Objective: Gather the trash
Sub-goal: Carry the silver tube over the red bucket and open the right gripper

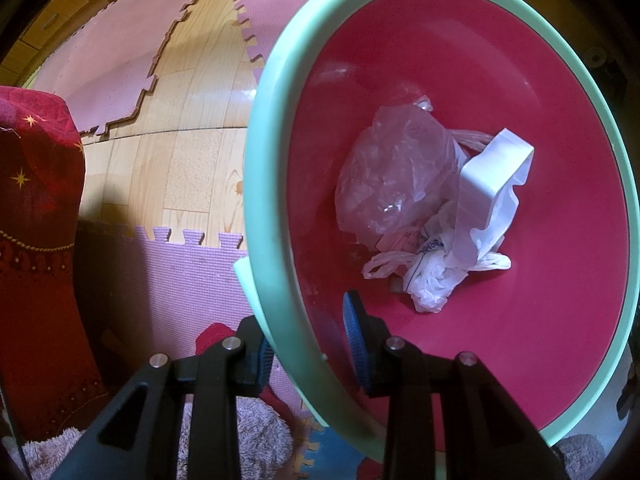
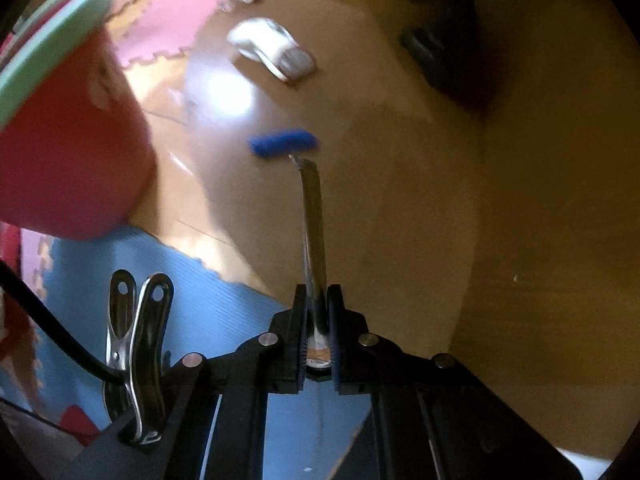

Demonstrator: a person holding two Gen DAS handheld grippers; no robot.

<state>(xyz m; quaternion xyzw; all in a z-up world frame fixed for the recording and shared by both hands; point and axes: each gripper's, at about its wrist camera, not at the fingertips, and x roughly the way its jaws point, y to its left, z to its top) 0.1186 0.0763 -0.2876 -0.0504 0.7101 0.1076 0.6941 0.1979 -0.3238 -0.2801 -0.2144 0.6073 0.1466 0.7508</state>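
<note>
Your left tool (image 1: 308,356) is clenched on the rim of the basin (image 1: 264,184), which already holds a clear bag (image 1: 396,176) and crumpled white plastic (image 1: 432,276). Your right tool (image 2: 318,312) is clamped on a disposable razor (image 2: 314,216) with a blue head, lifted off the floor (image 2: 400,200) and not yet over the basin. A white scrap (image 2: 272,48) is left on the floor.

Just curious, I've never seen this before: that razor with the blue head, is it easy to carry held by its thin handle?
Probably light: the right hand-held gripper holds the razor by its handle end alone. It looks stiff, sticking straight out without drooping. The shiny handle may be slippery, so it could swivel.
</note>
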